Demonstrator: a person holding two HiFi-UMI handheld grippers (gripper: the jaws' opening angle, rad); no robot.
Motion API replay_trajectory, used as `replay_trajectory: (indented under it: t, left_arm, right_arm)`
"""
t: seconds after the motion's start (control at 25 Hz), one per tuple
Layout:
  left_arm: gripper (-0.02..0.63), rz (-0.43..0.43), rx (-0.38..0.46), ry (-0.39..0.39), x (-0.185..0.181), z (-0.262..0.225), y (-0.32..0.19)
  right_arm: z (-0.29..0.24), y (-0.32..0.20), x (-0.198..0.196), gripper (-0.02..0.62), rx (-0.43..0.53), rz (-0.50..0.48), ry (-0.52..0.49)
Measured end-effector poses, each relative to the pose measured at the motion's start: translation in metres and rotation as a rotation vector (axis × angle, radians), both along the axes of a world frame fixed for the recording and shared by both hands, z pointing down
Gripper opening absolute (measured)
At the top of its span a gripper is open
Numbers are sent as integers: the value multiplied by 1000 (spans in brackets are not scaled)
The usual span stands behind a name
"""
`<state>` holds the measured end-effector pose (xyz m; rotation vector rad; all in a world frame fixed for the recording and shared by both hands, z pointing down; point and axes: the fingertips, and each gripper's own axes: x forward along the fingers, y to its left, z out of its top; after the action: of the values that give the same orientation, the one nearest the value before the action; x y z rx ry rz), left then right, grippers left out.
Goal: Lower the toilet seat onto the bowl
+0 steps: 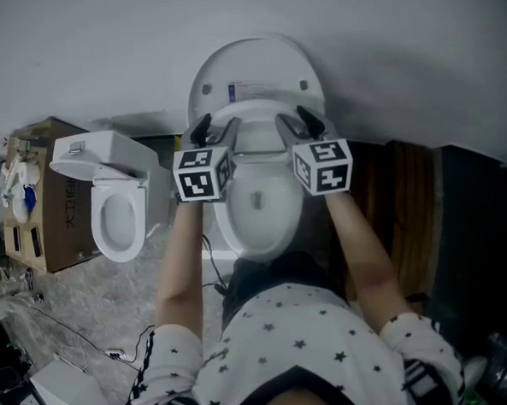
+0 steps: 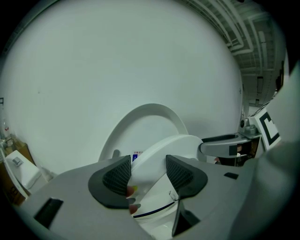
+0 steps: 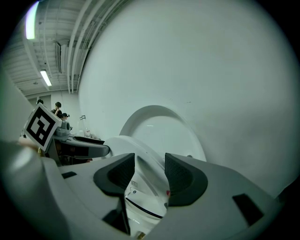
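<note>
left gripper point(image 2: 147, 172) jaws clamp one side of the white toilet seat point(image 1: 250, 120); right gripper point(image 3: 150, 174) jaws clamp the other side. the seat is tilted between the upright lid point(image 1: 254, 69) and the bowl point(image 1: 258, 207). a second toilet point(image 1: 117, 216) and a cardboard box point(image 1: 54, 227) stand to the left.

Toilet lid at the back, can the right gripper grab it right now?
Probably not yet. The right gripper is clamped on the part-raised toilet seat, which stands between it and the toilet lid leaning up behind. It would have to let go of the seat first.
</note>
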<state>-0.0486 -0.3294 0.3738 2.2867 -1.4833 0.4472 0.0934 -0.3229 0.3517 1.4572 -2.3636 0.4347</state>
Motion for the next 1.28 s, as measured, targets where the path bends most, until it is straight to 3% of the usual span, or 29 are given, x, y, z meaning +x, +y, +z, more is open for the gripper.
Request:
replay_trajectory:
  t: [0.8, 1.28]
  left_arm:
    - [225, -11, 8, 2, 2, 0, 40]
    - [225, 6, 5, 1, -1, 9, 64]
  right_arm:
    - [2, 41, 1, 204, -1, -52, 14]
    - [10, 64, 0, 195, 4, -22, 10]
